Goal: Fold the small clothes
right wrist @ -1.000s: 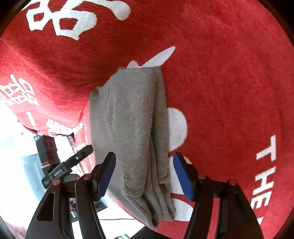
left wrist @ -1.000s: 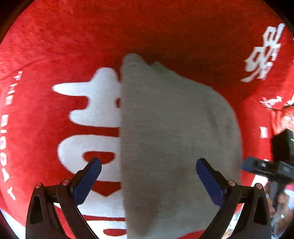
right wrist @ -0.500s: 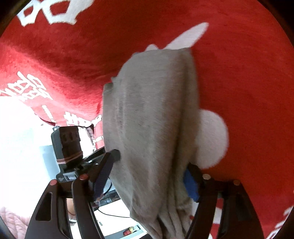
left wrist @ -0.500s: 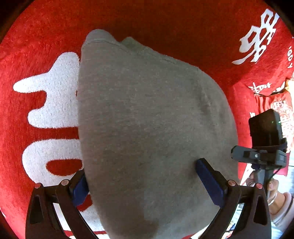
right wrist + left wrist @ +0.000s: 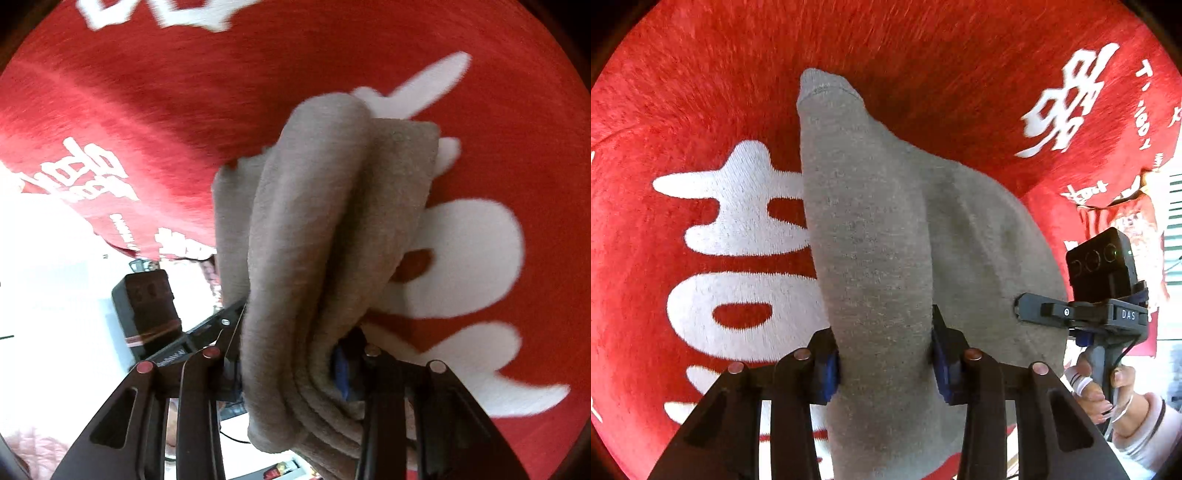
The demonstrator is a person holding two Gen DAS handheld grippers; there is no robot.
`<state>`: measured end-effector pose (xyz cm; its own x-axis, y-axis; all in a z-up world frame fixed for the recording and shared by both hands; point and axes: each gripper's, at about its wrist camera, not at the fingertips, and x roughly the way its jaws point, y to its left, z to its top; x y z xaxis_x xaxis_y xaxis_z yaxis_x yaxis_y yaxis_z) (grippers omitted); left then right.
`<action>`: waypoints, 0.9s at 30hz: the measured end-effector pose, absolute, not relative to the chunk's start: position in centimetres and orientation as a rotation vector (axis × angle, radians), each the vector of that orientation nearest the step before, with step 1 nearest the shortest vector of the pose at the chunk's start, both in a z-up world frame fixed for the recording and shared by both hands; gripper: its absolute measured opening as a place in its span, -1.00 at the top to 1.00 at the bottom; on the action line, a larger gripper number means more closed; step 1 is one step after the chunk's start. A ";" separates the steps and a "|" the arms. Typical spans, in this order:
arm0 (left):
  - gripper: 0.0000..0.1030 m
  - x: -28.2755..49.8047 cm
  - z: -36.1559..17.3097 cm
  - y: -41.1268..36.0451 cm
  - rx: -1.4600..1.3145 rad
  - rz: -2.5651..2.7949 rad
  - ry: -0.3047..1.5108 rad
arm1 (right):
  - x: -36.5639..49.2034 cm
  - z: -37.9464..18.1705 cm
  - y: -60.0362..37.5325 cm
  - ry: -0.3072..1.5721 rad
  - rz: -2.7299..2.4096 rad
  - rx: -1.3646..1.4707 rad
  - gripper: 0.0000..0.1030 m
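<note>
A folded grey garment point(image 5: 871, 236) lies over a red cloth with white lettering point(image 5: 701, 110). My left gripper point(image 5: 884, 360) is shut on its near edge, the fabric pinched between the blue pads and bunched up. In the right wrist view the same grey garment point(image 5: 325, 229) shows as several stacked layers. My right gripper point(image 5: 291, 369) is shut on that thick stack at its near end. The garment's far end rests on the red cloth in both views.
The other hand-held gripper with its black camera point(image 5: 1100, 266) and the person's hand point(image 5: 1108, 387) are at the right edge of the left wrist view. It also shows at the lower left of the right wrist view point(image 5: 147, 299). The red cloth's edge point(image 5: 122, 240) drops off there.
Both grippers moved in over the garment's near edge and closed on it. The fabric is now bunched between the pads of each.
</note>
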<state>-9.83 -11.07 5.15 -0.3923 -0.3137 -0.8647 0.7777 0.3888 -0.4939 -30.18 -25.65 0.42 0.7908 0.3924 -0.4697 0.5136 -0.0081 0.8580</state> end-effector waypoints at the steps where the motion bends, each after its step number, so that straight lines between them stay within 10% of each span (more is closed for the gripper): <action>1: 0.19 -9.7 5.5 -10.8 0.429 -1.259 1.549 | -29.9 1.0 -25.4 0.720 -0.102 1.626 0.23; 16: 0.19 -4.5 6.1 -0.2 0.481 -1.181 1.526 | -23.5 0.7 -15.8 0.792 -0.092 1.625 0.23; 23: 0.13 -1.6 5.9 3.1 0.417 -1.076 1.483 | -24.0 1.4 -16.0 0.919 -0.329 1.534 -0.14; 27: 0.13 -0.3 6.7 3.2 0.384 -1.005 1.425 | -22.3 2.2 -16.1 0.985 -0.350 1.457 0.44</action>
